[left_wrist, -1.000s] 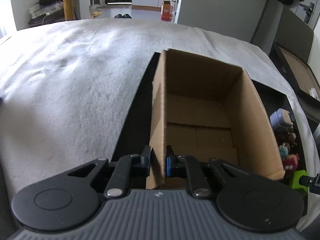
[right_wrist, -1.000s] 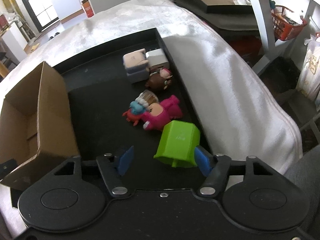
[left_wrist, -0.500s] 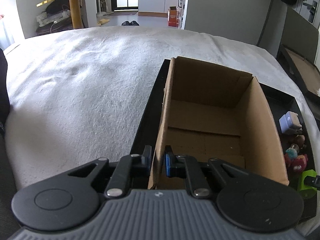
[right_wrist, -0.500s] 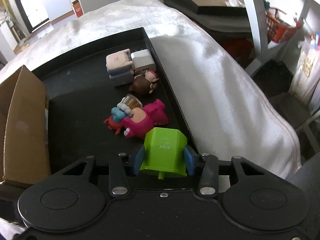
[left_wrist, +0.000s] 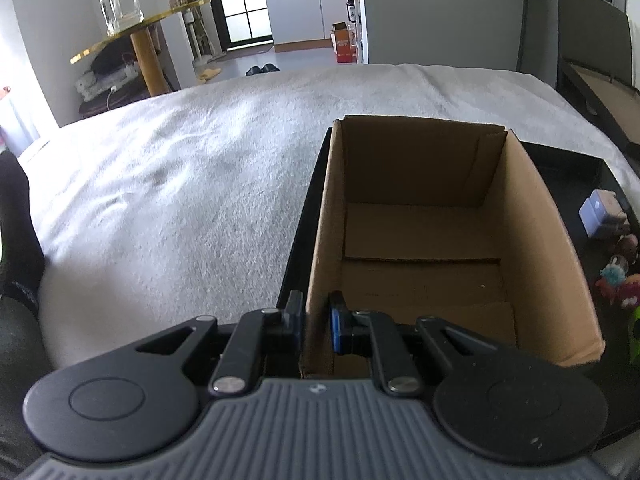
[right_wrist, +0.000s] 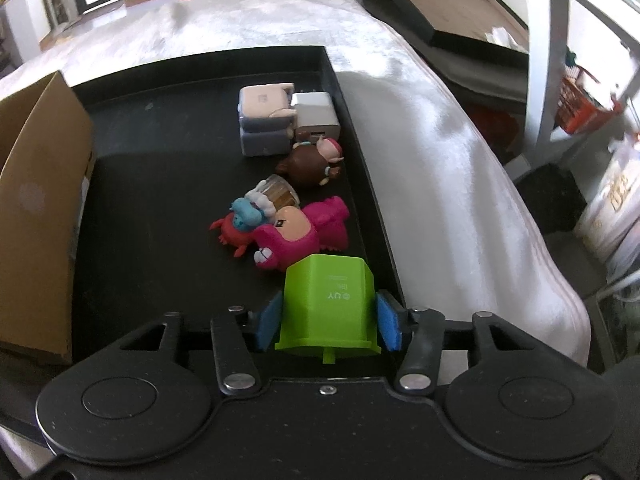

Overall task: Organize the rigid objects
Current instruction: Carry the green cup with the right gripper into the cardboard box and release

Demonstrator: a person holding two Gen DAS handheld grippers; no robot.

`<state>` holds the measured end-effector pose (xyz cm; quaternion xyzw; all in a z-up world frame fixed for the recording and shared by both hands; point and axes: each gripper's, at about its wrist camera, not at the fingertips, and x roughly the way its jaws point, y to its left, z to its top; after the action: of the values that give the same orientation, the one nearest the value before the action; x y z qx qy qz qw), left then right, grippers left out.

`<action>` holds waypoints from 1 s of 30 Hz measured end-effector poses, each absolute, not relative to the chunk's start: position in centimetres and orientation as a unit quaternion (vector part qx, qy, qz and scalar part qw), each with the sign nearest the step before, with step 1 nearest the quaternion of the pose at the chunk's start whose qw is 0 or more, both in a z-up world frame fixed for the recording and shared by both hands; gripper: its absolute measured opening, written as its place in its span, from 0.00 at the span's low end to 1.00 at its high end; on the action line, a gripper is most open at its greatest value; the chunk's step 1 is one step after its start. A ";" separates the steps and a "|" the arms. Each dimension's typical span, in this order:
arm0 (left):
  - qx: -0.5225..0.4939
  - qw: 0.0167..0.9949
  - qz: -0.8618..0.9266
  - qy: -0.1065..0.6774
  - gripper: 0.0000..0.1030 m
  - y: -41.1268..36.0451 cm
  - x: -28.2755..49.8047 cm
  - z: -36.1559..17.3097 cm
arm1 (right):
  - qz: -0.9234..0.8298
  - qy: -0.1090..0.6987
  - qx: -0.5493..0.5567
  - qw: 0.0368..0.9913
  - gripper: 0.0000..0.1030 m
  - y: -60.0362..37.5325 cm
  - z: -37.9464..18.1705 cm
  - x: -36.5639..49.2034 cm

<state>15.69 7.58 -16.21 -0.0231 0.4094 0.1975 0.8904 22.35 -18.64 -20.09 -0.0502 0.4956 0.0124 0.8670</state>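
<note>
On a white-blanketed bed (right_wrist: pixel 432 128), a black tray (right_wrist: pixel 168 184) held toys. The right tongs (right_wrist: pixel 329 320) gripped a green plastic cube (right_wrist: pixel 329 304) marked "UY". The left tongs (left_wrist: pixel 316 318) clamped the brown cardboard box wall (left_wrist: pixel 320 240).

A bed (left_wrist: pixel 168 208) covered by a white blanket (right_wrist: pixel 432 128) is seen. A black tray (right_wrist: pixel 168 152) is laid directly on the blanket, at its right edge. Left of the tray and beyond it, only blanket is shown; right of the tray, the blanket is draped downward.
</note>
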 end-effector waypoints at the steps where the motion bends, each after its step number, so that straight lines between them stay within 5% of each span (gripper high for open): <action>1: -0.020 0.891 0.198 0.408 0.13 7.5 15.7 -16.2 | 0.020 0.496 -0.041 0.867 0.48 -18.7 -19.9 22.3; 30: -0.038 0.899 0.177 0.398 0.13 9.0 15.7 -16.3 | 0.181 0.346 -0.088 0.916 0.48 -9.9 -11.5 20.6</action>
<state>15.69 8.99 -16.34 -0.0376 0.3982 0.1772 0.8992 20.55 -9.94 -11.47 -0.0877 0.3460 0.1815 0.9163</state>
